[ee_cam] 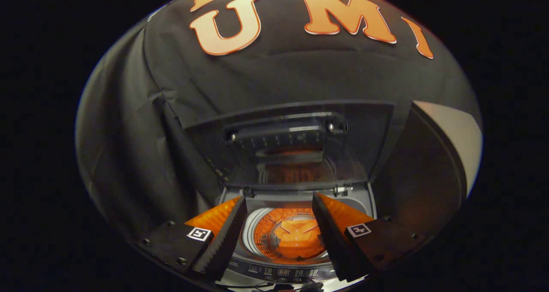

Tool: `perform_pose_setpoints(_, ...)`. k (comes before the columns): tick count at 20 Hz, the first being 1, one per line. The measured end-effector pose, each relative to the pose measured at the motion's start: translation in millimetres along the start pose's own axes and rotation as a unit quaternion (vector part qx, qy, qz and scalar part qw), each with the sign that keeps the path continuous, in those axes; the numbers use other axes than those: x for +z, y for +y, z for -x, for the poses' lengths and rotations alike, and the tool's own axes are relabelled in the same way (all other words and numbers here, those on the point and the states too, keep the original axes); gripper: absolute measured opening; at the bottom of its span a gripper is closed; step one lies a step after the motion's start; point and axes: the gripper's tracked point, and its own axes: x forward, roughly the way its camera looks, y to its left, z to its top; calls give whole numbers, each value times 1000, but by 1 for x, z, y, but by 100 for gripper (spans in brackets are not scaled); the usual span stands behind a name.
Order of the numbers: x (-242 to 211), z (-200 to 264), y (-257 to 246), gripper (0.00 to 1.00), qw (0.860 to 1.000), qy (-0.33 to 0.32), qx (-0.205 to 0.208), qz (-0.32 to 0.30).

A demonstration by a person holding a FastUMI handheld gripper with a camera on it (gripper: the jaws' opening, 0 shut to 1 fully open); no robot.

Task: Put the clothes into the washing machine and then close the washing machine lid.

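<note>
Gripper view looks down past the claw [279,236], whose two fingers stand well apart with nothing held between them. Seen through the gap between the fingers, and below them, is the round drum [261,236] of the washing machine [364,202], and at the bottom of the drum lies an orange bundle that I take to be the clothes [298,238], crumpled in a heap with no clear long axis. So the clothes appear to be already in, and the lid is the thing left to deal with. The lid [287,146] stands raised at the back of the machine, beyond the drum, held by two hinges along its lower edge; it looks like a dark, see-through panel, wider than tall, its long axis running across the machine and its free top edge pointing up towards the booth cloth. It is probably stiff and light but smooth, so a pinch might slip; pushing or hooking the top edge near its middle and letting it swing forward onto the drum seems the safer hold. The control panel [279,272] lies at the near side of the drum.
</note>
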Motion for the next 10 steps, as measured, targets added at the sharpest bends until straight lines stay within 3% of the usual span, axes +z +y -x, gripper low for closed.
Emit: perform_pose_setpoints(10,95,4,8,99,998,-58,1,14)
